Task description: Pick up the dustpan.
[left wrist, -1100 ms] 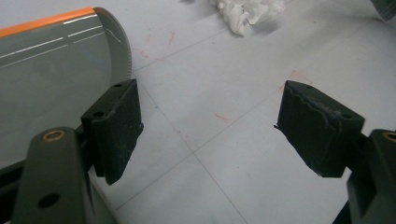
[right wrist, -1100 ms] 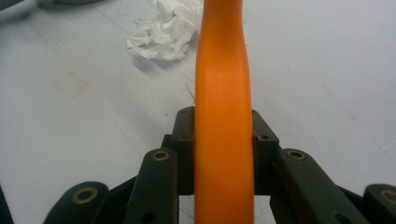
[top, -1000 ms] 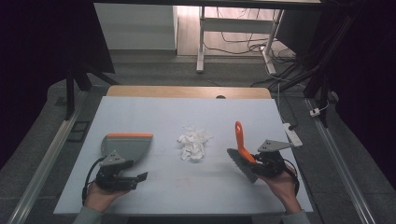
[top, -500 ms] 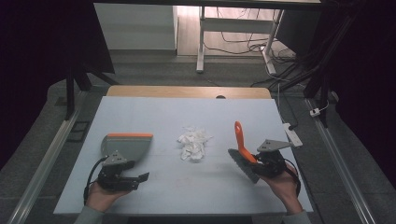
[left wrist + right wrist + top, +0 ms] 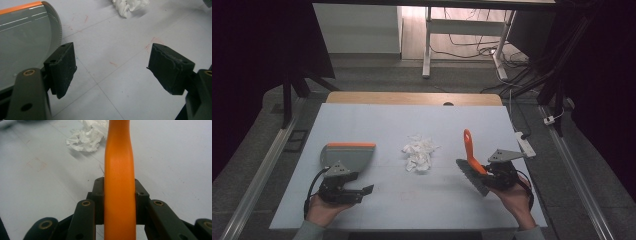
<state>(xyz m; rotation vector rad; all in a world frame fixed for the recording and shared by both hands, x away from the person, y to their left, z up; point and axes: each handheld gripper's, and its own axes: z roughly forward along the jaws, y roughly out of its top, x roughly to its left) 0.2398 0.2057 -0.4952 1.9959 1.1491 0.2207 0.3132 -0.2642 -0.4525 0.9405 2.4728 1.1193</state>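
A grey dustpan (image 5: pixel 348 156) with an orange edge lies on the left of the table; its pan (image 5: pixel 25 37) fills the left side of the left gripper view. My left gripper (image 5: pixel 364 190) rests open just in front of it, nothing between its pads (image 5: pixel 62 67). A crumpled white tissue (image 5: pixel 419 153) sits mid-table, also seen as the tissue (image 5: pixel 87 135) beyond the brush. My right gripper (image 5: pixel 489 172) is shut on the orange handle (image 5: pixel 119 192) of a hand brush (image 5: pixel 470 150), whose dark bristles (image 5: pixel 472 177) point down toward the table.
The pale blue table top (image 5: pixel 422 120) has a wooden strip at its far edge. A white power strip (image 5: pixel 524 144) lies at the right edge. Metal rails run along both sides of the table.
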